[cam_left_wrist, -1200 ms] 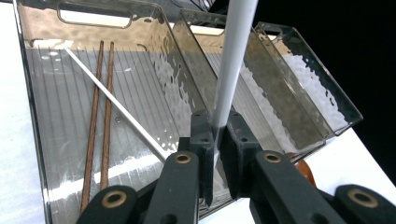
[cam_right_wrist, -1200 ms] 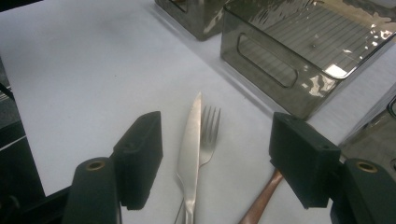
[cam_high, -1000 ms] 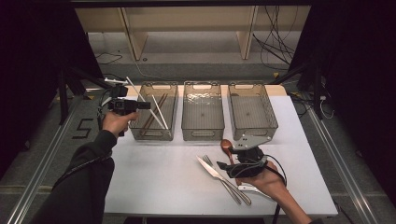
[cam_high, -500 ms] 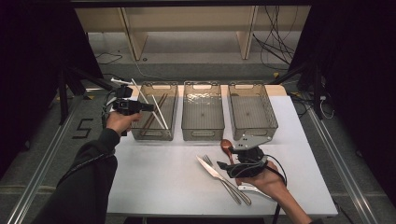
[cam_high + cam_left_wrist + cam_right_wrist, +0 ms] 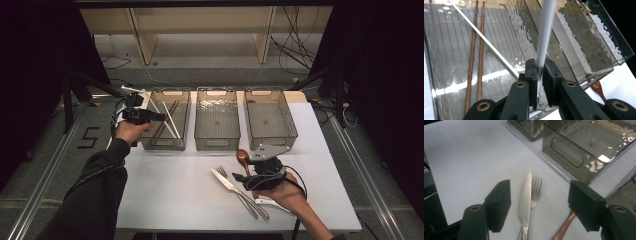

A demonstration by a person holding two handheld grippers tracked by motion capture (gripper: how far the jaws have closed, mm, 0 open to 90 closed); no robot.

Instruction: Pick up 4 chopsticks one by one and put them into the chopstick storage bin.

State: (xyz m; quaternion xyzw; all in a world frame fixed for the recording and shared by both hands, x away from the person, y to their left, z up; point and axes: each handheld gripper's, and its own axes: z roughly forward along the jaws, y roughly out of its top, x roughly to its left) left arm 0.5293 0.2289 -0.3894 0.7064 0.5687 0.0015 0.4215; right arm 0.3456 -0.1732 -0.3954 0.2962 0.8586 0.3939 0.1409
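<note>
Right tongs (image 5: 539, 202): my jaws stand wide, empty, low over the white surface (image 5: 170, 200).
Between them: flat steel table knife (image 5: 526, 202) and steel fork (image 5: 535, 192), long axes running away from me.
Left tongs (image 5: 537, 75): pinched narrow on a slim white plastic chopstick (image 5: 545, 32).
Below it: ribbed clear plastic bin (image 5: 456, 82), leftmost, holding two brown wooden chopsticks (image 5: 475, 50) and another white stick (image 5: 486, 42).

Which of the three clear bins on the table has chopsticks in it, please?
The left bin, beside the left gripper, which is clamped on a white chopstick. It holds brown chopsticks; the middle bin and right bin look empty.
</note>
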